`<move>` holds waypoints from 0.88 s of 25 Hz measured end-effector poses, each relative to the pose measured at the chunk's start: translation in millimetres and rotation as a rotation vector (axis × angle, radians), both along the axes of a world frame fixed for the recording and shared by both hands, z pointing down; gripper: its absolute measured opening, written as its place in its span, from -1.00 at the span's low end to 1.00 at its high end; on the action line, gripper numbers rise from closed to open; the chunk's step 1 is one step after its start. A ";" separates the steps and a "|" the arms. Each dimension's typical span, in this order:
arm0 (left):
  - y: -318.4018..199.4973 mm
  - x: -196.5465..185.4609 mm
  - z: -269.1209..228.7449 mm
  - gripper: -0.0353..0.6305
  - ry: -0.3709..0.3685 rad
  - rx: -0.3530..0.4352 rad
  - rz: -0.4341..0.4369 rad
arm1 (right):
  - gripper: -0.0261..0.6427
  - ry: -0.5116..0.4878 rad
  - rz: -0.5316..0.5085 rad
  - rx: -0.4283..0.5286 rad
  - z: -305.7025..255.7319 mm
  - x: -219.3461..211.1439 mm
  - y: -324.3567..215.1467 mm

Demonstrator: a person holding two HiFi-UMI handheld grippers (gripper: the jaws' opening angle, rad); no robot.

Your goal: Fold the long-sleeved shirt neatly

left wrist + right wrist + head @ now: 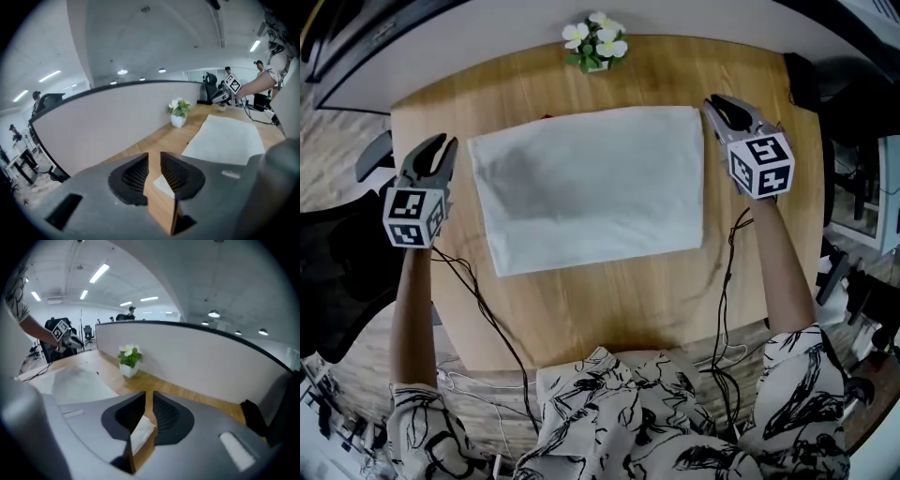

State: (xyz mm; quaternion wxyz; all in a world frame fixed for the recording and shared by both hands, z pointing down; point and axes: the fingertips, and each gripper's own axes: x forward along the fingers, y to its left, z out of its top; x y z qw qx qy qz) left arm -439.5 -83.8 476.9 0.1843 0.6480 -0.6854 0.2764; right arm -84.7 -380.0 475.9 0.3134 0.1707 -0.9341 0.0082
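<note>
The pale grey shirt [591, 183] lies folded into a flat rectangle in the middle of the round wooden table [609, 300]. My left gripper [445, 142] hovers off its left edge, apart from the cloth, jaws a narrow slit apart with nothing between them. My right gripper [719, 101] hangs just beyond the shirt's far right corner, also slightly parted and empty. In the left gripper view the gripper [154, 159] shows wood and a shirt [225, 140] corner through its gap. Through the gap of the gripper [149, 397] in the right gripper view, a corner of the shirt [77, 380] shows below.
A small white pot of flowers [595, 42] stands at the table's far edge, against a pale partition [108, 126]. Cables [487, 319] trail from both grippers over the near edge. A black chair [337, 272] sits to the left. Dark gear [802, 80] lies at the far right.
</note>
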 end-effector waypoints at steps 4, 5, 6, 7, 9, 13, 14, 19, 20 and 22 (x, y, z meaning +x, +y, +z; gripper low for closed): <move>29.8 40.3 -57.5 -0.71 0.018 0.172 -0.042 | -0.89 -0.182 0.047 0.018 -58.1 28.8 38.8; 36.9 48.7 -70.1 -0.73 0.025 0.209 -0.058 | -0.89 -0.216 0.060 0.024 -70.8 36.5 47.2; 43.8 56.4 -82.6 -0.78 0.027 0.245 -0.074 | -0.89 -0.246 0.078 0.029 -82.6 44.4 54.8; 50.8 63.5 -94.7 -0.81 0.024 0.278 -0.088 | -0.89 -0.275 0.098 0.031 -93.5 52.8 62.0; 65.9 76.4 -117.4 -0.88 0.016 0.338 -0.117 | -0.89 -0.335 0.137 0.030 -115.0 70.3 76.4; 102.2 101.6 -156.4 -0.88 0.018 0.438 -0.163 | -0.89 -0.486 0.202 0.057 -164.4 106.1 107.9; 111.8 107.0 -166.4 -0.88 0.017 0.460 -0.175 | -0.89 -0.521 0.221 0.073 -177.8 115.6 115.2; 159.7 122.6 -213.7 -0.88 0.107 0.569 -0.258 | -0.89 -0.554 0.267 0.182 -228.5 151.0 152.9; 168.3 124.2 -220.9 -0.88 0.140 0.587 -0.274 | -0.89 -0.549 0.273 0.196 -235.8 156.4 160.7; 183.9 125.8 -236.2 -0.88 0.187 0.640 -0.294 | -0.89 -0.556 0.292 0.220 -250.8 166.4 175.8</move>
